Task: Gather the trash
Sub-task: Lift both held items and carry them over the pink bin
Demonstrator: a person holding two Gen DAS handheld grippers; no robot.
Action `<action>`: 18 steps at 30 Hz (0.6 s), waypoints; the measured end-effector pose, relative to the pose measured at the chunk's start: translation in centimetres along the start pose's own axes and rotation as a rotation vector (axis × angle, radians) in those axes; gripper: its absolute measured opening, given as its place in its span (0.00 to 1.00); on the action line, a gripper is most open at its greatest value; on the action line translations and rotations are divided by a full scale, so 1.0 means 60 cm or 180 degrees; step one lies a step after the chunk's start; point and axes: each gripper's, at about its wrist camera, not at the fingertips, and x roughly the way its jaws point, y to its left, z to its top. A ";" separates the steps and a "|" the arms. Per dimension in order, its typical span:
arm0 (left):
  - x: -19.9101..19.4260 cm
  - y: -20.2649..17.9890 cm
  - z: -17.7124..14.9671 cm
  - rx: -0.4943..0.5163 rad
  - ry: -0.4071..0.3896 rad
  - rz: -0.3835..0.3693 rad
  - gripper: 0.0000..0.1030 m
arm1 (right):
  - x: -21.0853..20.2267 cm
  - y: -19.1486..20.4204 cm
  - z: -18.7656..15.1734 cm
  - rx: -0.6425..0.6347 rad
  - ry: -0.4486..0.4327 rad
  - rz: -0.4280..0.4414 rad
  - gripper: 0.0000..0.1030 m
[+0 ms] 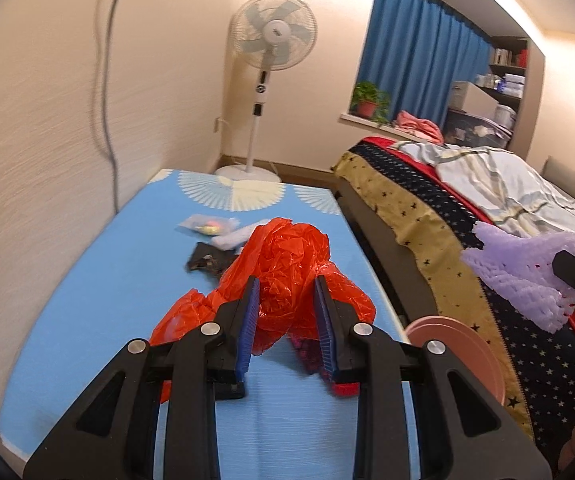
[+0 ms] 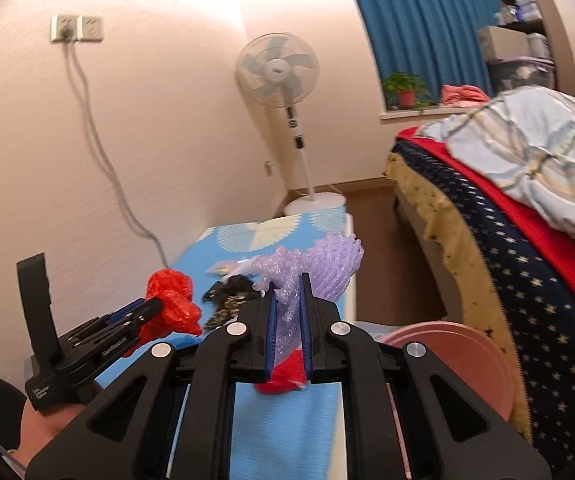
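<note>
**Both tongs loaded over the blue table**

Your left gripper (image 1: 285,300) is clamping the red plastic bag (image 1: 287,264); your right gripper (image 2: 287,300) is pinching the purple foam net (image 2: 327,264) narrowly. More wrappers (image 1: 211,240) are lying farther along the table (image 1: 107,300), pink bin (image 2: 467,344) sitting near right.

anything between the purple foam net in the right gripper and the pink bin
Nothing visible. The right gripper holds the purple foam net in the air, and the pink bin sits just lower right by the bed with open space between. The bin's opening is not clearly seen.
</note>
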 end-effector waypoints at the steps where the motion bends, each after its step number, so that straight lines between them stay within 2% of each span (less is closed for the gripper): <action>1: 0.001 -0.009 0.000 0.0022 -0.0004 -0.0042 0.26 | -0.007 -0.011 0.000 0.0021 -0.0011 -0.0056 0.10; 8: 0.012 -0.069 -0.004 0.0128 -0.0001 -0.0324 0.26 | -0.033 -0.074 0.001 0.0171 -0.0015 -0.0389 0.10; 18: 0.039 -0.157 -0.019 0.0291 0.0070 -0.0712 0.26 | -0.050 -0.121 0.003 0.0269 -0.0005 -0.0628 0.10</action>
